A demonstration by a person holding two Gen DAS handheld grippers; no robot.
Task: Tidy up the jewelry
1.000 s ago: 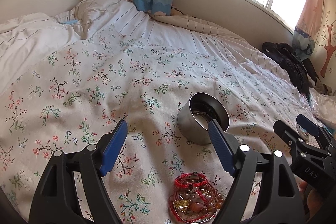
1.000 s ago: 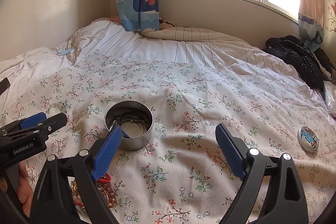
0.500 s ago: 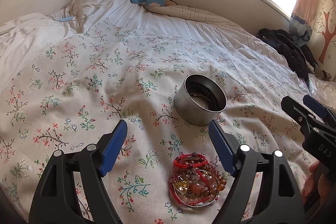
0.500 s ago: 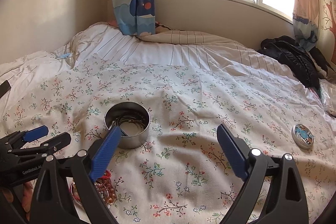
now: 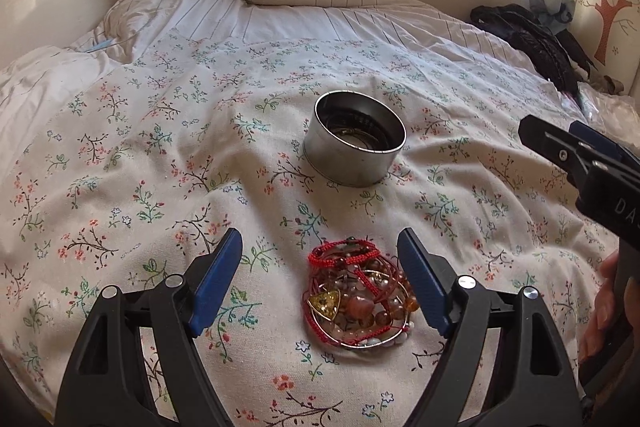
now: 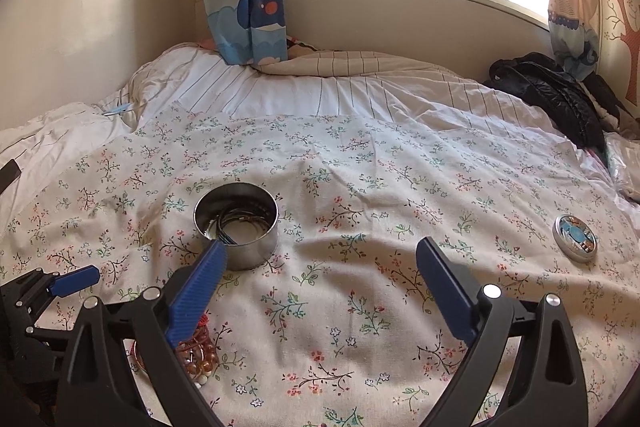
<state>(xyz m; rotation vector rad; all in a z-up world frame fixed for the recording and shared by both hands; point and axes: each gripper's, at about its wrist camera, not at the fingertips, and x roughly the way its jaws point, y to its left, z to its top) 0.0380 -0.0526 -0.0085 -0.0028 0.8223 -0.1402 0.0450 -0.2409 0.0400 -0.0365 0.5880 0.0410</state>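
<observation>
A pile of red cord and amber bead bracelets (image 5: 358, 297) lies on the floral bedspread, between the fingers of my open, empty left gripper (image 5: 320, 247). The pile also shows in the right wrist view (image 6: 196, 355), partly hidden behind a finger. A round metal tin (image 5: 354, 155) stands beyond the pile, with dark rings inside (image 6: 236, 223). My right gripper (image 6: 320, 263) is open and empty above the bedspread to the right of the tin. It shows at the right edge of the left wrist view (image 5: 576, 151).
The tin's round lid (image 6: 575, 237) lies on the bedspread at the right. A black jacket (image 6: 560, 95) sits at the far right by the wall. A striped duvet (image 6: 320, 87) is bunched at the back under the window and curtains.
My left gripper has pulled back and tilted down, so the bracelet pile now sits fully between its fingers and the tin looks farther away. The right gripper rose slightly.
</observation>
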